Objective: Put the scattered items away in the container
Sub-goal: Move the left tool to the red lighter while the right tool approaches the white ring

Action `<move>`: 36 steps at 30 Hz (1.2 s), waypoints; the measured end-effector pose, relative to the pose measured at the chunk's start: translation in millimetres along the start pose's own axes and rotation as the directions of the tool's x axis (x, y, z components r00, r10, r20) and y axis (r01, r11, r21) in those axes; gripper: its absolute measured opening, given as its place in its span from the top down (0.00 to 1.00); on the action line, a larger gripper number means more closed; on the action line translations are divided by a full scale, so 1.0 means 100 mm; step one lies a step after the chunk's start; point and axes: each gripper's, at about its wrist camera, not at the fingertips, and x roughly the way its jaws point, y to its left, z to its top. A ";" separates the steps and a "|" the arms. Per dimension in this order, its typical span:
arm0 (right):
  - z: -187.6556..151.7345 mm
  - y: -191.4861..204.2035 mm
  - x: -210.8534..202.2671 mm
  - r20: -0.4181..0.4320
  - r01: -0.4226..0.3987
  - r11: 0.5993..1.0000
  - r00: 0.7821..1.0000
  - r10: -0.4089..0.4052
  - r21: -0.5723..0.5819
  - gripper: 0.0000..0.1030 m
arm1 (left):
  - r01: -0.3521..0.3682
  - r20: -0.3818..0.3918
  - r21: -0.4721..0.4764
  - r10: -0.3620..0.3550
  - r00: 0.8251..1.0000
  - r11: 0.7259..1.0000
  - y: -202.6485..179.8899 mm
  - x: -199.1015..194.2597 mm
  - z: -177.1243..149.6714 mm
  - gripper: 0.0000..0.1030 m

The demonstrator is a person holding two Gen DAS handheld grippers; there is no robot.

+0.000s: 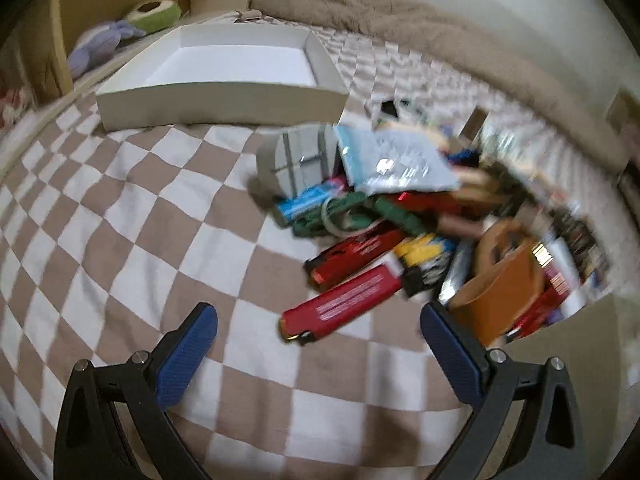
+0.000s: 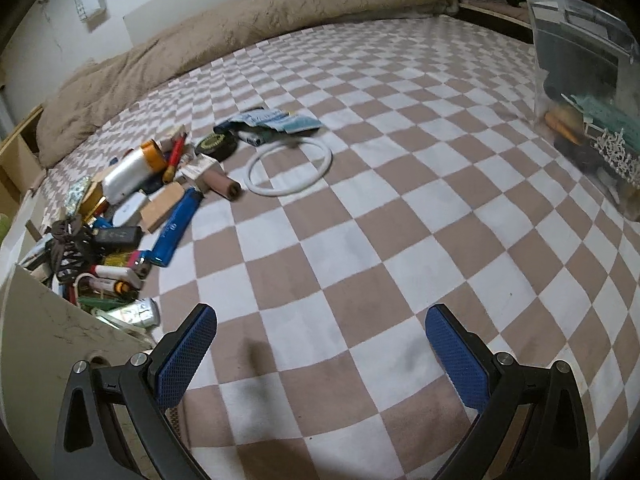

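Two grippers, left gripper (image 1: 318, 332) and right gripper (image 2: 320, 332), wide open, empty, above bed (image 2: 360, 240). Scattered items (image 1: 400, 232) heaped beside empty white container (image 1: 224, 96). Step: first pick pending; next, likely close on red pack (image 1: 344, 300).

No print is legible (red boxes' (image 1: 352, 304) lettering blurs).

Far clutter pile (image 1: 500, 200) motion-blurred.

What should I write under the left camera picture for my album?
Open left gripper above a checked blanket, facing a toy pile and an empty white box.
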 end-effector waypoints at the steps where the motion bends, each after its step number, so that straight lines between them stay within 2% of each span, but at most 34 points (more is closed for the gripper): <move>1: 0.00 0.01 0.01 -0.003 0.003 1.000 1.000 -0.003 -0.004 0.00 | -0.040 -0.021 0.030 0.041 0.999 0.999 -0.01 0.05 -0.02 0.01; 3: -0.02 0.03 0.03 -0.012 0.009 1.000 1.000 -0.010 -0.013 0.00 | -0.113 -0.032 0.070 0.116 0.993 0.991 -0.01 0.12 -0.06 0.01; 5: -0.01 0.07 0.07 -0.020 0.009 1.000 1.000 -0.010 -0.020 0.00 | -0.155 -0.006 0.079 0.156 0.988 0.985 0.01 0.13 -0.06 0.00; 11: -0.07 0.17 0.14 -0.033 0.047 0.996 0.998 -0.050 -0.081 0.00 | -0.184 0.011 -0.001 0.184 0.983 0.983 0.24 0.16 0.05 0.00; 14: -0.10 0.21 0.17 -0.032 0.062 0.993 0.997 -0.066 -0.103 0.00 | -0.167 0.013 -0.040 0.168 0.986 0.985 0.37 0.16 0.06 0.00; 18: -0.11 0.22 0.20 -0.034 0.067 0.992 0.997 -0.071 -0.108 0.00 | -0.163 0.019 -0.005 0.163 0.986 0.987 0.36 0.17 0.07 0.00; 21: -0.11 0.22 0.21 -0.036 0.063 0.993 0.997 -0.067 -0.103 0.00 | -0.066 0.025 0.046 0.065 0.998 0.997 0.26 0.15 0.05 0.00; 25: -0.12 0.22 0.22 -0.032 0.076 0.991 0.996 -0.080 -0.112 0.00 | -0.011 0.015 0.047 0.010 1.000 0.999 0.12 0.17 0.10 0.00; 31: -0.12 0.18 0.22 -0.026 0.070 0.992 0.997 -0.073 -0.108 0.00 | -0.086 0.017 0.129 0.085 0.996 0.988 -0.14 0.35 0.17 0.00; 36: -0.12 0.18 0.22 -0.032 0.072 0.991 0.997 -0.076 -0.115 0.00 | -0.062 0.034 0.098 0.059 0.998 0.993 -0.08 0.36 0.18 0.00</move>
